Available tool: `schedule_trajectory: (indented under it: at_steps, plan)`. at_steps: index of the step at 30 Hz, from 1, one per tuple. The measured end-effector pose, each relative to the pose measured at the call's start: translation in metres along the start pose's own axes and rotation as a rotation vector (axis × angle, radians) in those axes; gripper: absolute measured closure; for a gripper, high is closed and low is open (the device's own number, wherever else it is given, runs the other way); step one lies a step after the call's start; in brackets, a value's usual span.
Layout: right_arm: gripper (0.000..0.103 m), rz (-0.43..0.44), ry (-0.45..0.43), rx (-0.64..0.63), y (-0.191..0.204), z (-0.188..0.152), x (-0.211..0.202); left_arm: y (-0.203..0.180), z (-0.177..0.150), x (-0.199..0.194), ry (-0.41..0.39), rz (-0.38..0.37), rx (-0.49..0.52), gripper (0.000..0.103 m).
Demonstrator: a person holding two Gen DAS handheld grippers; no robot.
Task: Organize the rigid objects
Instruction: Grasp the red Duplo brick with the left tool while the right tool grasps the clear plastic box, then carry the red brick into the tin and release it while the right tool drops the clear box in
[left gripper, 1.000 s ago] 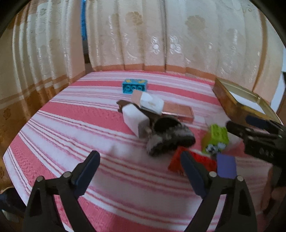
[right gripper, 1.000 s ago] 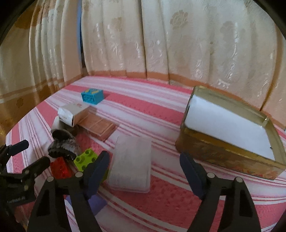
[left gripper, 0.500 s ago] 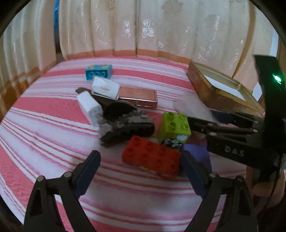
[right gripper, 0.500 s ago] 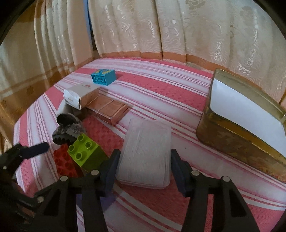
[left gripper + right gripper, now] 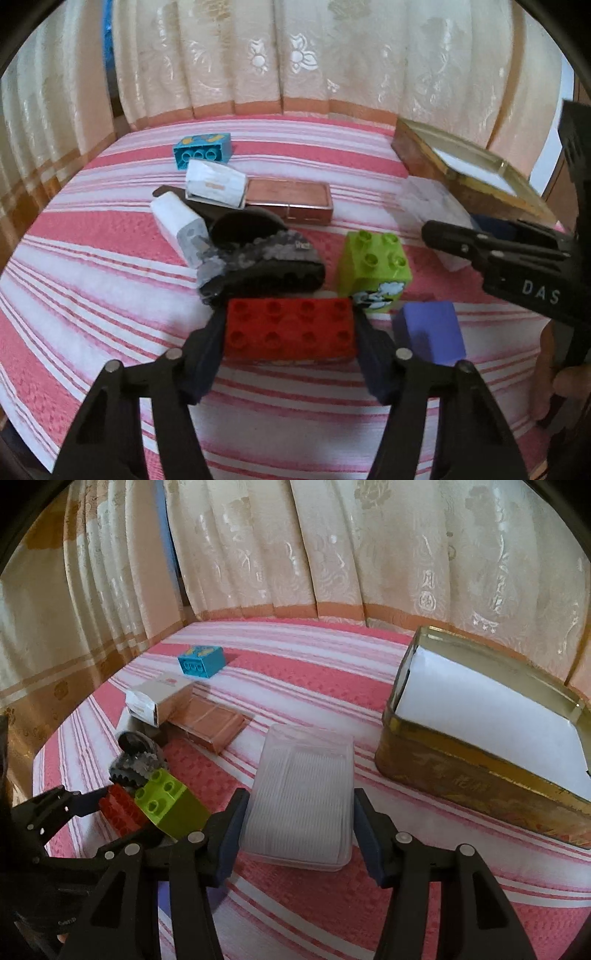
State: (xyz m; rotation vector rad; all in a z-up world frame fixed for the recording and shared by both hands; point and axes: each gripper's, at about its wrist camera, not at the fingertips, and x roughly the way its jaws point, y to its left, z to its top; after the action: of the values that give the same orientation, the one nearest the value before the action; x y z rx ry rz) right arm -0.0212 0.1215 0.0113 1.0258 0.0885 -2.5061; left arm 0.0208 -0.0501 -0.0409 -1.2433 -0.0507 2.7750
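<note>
Both tools have advanced and narrowed since a second ago: the left hand-held gripper [image 5: 290, 332] now pinches the red brick [image 5: 290, 328] on the striped surface [image 5: 92, 280], while the right hand-held gripper [image 5: 299, 823] brackets the clear plastic case [image 5: 301, 794], contact unclear; the gold tin [image 5: 480, 753] likely receives both.

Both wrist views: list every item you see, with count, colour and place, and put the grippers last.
Brick: 1, red, between left gripper's fingers.
Brick: 1, green, right of red brick.
Brick: 1, blue, far back.
Block: 1, purple, near right.
Clear case: 1, between right gripper's fingers.
Tin: 1, gold, right, lined white.
Copper case: 1, middle.
White boxes: 2, left of copper case.
Slipper: 1, black-grey, behind red brick.
Bedspread: pink-white stripes.
Curtains: cream, behind.
Left gripper: around red brick.
Right gripper: around clear case.
</note>
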Motion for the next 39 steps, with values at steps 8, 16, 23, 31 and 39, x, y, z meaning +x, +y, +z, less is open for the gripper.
schedule_trajectory:
  at_steps: [8,16,23,31,39]
  plan:
    - [0.045,0.02,-0.196,0.079,-0.018,0.009,-0.04,-0.007,0.005,-0.03,-0.13,-0.011,-0.012,0.039]
    - [0.045,-0.17,-0.345,0.123,-0.065,0.009,-0.074,-0.042,0.041,-0.056,-0.276,-0.071,0.036,0.039]
    - [0.045,-0.327,-0.336,0.262,-0.154,-0.002,-0.087,-0.107,0.078,-0.034,-0.314,-0.193,0.089,0.039]
    - [0.045,-0.439,-0.287,0.34,-0.217,-0.005,-0.085,-0.192,0.113,0.02,-0.247,-0.245,0.123,0.039]
    - [0.045,-0.463,-0.222,0.348,-0.225,-0.008,-0.073,-0.238,0.129,0.058,-0.185,-0.221,0.124,0.039]
